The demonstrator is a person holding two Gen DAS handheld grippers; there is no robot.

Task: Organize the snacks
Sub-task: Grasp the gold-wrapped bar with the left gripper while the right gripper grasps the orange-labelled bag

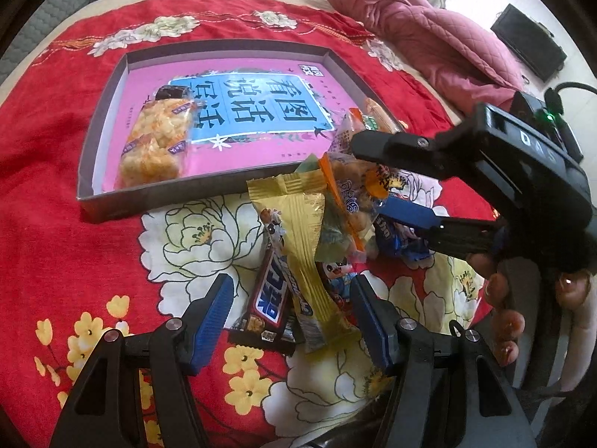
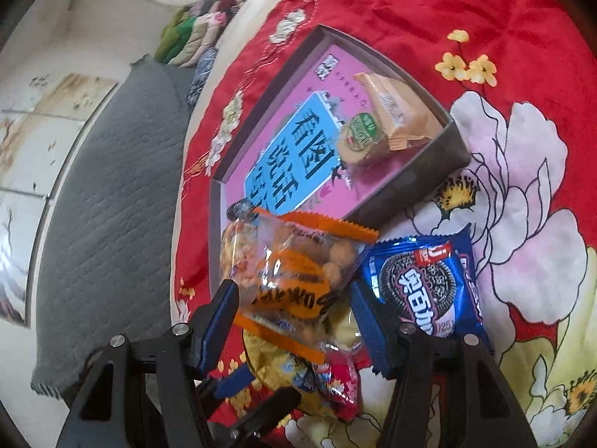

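A shallow grey box (image 1: 112, 201) with a pink printed bottom lies on the red bedspread. It holds rice cracker packets (image 1: 156, 145), a dark candy (image 1: 171, 93), a tan wafer pack (image 2: 395, 108) and a round cookie (image 2: 362, 138). In front of it is a snack pile. My left gripper (image 1: 293, 321) is open and hovers over a dark chocolate bar (image 1: 268, 310) and a gold packet (image 1: 306, 246). My right gripper (image 2: 293, 293) is open and straddles an orange-edged bag of nuts (image 2: 287, 272) that rests on the pile. A blue Oreo pack (image 2: 421, 287) lies just right of it.
A pink quilted blanket (image 1: 410, 30) is bunched beyond the box at the right. A grey quilted pad (image 2: 123, 186) covers the bed's far side. A person's fingers (image 1: 500, 298) wrap the right gripper's handle. A black object (image 1: 530, 41) sits on the floor.
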